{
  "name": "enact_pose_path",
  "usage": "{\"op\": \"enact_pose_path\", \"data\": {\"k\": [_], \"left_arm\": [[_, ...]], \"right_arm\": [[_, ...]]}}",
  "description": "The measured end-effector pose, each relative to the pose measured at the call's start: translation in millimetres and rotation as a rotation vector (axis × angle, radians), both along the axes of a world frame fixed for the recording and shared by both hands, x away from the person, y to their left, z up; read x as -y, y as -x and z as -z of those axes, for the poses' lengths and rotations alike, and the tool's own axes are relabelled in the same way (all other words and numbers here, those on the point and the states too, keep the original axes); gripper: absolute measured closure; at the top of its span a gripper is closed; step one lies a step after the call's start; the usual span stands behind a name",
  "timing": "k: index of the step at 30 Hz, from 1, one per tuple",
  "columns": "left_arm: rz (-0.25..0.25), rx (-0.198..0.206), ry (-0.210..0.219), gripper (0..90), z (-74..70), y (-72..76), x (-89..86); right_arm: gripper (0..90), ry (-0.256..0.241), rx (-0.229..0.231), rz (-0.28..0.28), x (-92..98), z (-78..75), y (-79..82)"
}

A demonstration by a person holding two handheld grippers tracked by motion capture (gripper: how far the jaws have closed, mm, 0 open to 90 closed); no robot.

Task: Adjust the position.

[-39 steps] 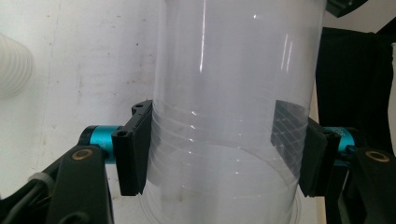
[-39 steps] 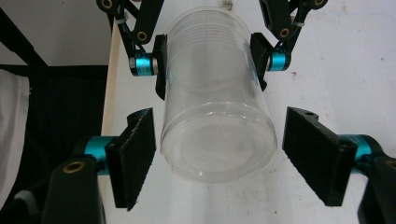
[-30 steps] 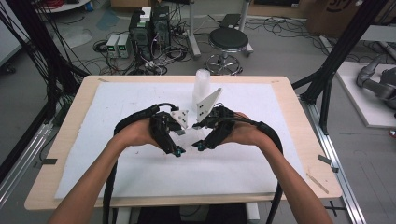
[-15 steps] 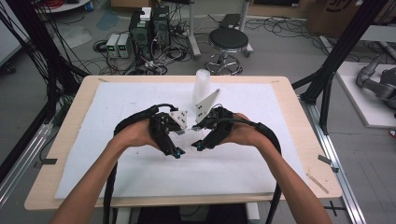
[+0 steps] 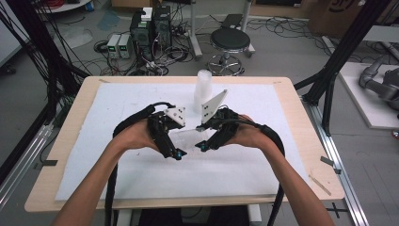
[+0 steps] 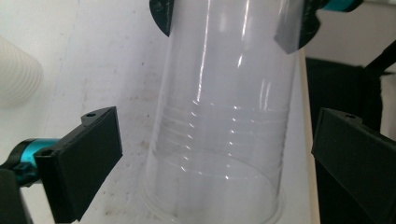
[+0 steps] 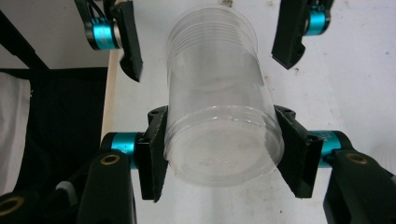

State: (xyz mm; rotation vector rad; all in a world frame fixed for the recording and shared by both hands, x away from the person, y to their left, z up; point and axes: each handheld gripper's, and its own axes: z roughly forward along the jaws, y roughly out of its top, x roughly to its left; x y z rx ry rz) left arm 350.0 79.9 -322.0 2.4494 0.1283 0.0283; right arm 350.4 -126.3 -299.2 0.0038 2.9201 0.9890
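Observation:
A clear plastic cup (image 5: 187, 139) lies sideways between the two grippers, just above the white mat. My right gripper (image 7: 224, 154) is shut on its closed base end, a jaw pressed against each side. In the right gripper view the cup (image 7: 219, 93) points away toward the left gripper's fingertips (image 7: 130, 51). My left gripper (image 6: 217, 121) is open, and its jaws stand wide on either side of the cup's rim end (image 6: 219, 140) without touching it. In the high view the left gripper (image 5: 175, 153) and right gripper (image 5: 203, 146) face each other at mid-table.
A stack of white cups (image 5: 203, 89) stands upright on the mat (image 5: 117, 179) just behind the grippers, and its ribbed side (image 6: 16, 74) appears in the left gripper view. Black cables trail from both grippers. A stool (image 5: 229, 42) and electronics sit on the floor beyond.

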Motion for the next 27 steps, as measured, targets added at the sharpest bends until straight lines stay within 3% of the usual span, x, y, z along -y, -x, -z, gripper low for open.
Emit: {"op": "enact_pose_path", "data": {"k": [6, 10, 13, 14, 17, 19, 20, 24, 27], "left_arm": [[-0.074, 0.052, 0.222, 1.7, 1.9, 8.9, -22.1], [-0.105, 0.063, 0.329, 1.7, 4.2, 14.4, -32.1], [-0.130, 0.072, 0.382, 1.7, 10.3, 16.4, -37.1], [-0.130, 0.072, 0.382, 1.7, 10.3, 16.4, -37.1], [-0.160, 0.046, 0.488, 1.7, 21.9, 18.3, -42.1], [-0.168, 0.048, 0.527, 1.7, 28.4, 19.5, -44.3], [-0.168, 0.048, 0.527, 1.7, 28.4, 19.5, -44.3], [-0.184, 0.072, 0.642, 1.7, 45.4, 22.0, -48.0], [-0.190, 0.066, 0.674, 1.7, 53.7, 23.2, -47.9]], "right_arm": [[42.2, -0.093, 0.003, 0.026, 17.4, 1.7, 0.1], [42.2, -0.178, 0.003, 0.043, 29.7, 6.2, -0.1], [42.2, -0.245, -0.008, 0.047, 37.3, 9.2, -1.3], [42.2, -0.256, -0.010, 0.049, 39.4, 9.8, -1.1], [42.2, -0.282, -0.012, 0.040, 43.8, 12.3, -0.8], [42.2, -0.301, -0.010, 0.034, 46.4, 13.9, -0.3], [42.2, -0.301, -0.010, 0.034, 46.4, 13.9, -0.3], [42.2, -0.364, -0.022, 0.026, 53.4, 18.2, 0.9], [42.2, -0.392, -0.035, 0.018, 56.7, 21.8, 0.8]]}}
